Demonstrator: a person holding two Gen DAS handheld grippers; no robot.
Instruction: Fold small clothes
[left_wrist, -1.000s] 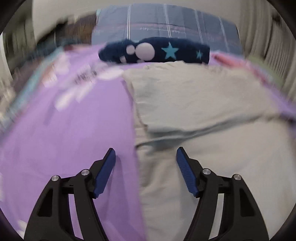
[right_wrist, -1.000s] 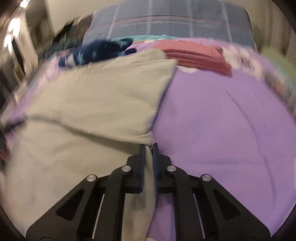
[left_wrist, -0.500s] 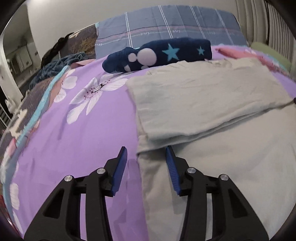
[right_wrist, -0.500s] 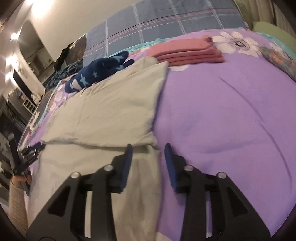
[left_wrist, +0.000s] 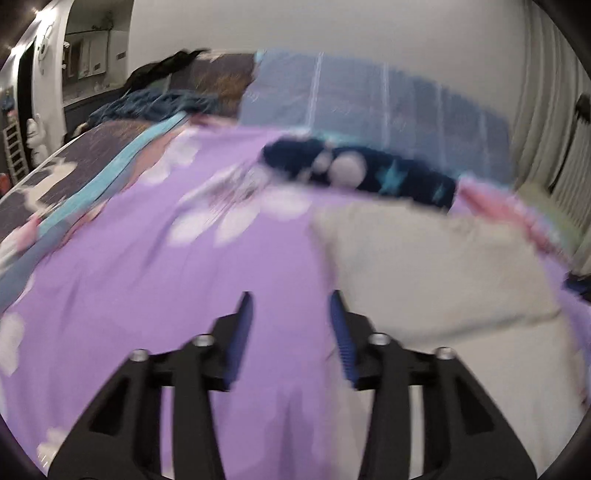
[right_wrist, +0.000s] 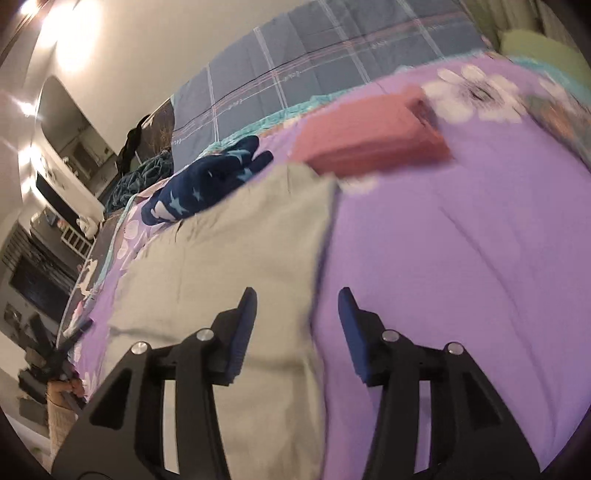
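Folded beige cotton garment (right_wrist: 236, 258) on the purple floral bedspread (right_wrist: 461, 240), left tool (left_wrist: 291, 317) released, right tool (right_wrist: 297, 314) released, both empty.

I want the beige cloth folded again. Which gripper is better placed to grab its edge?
Probably right: the right gripper is open astride the beige cloth edge. The left gripper is open over purple bedspread.

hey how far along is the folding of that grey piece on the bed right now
Done: the grey garment lies on the purple bedspread with one fold across it, its upper layer doubled over the lower. A pink folded stack already sits behind it. In hand: nothing; the left tool and right tool are both open and empty. Left: likely more folds on the grey piece, and the navy star-print item looks unfolded.
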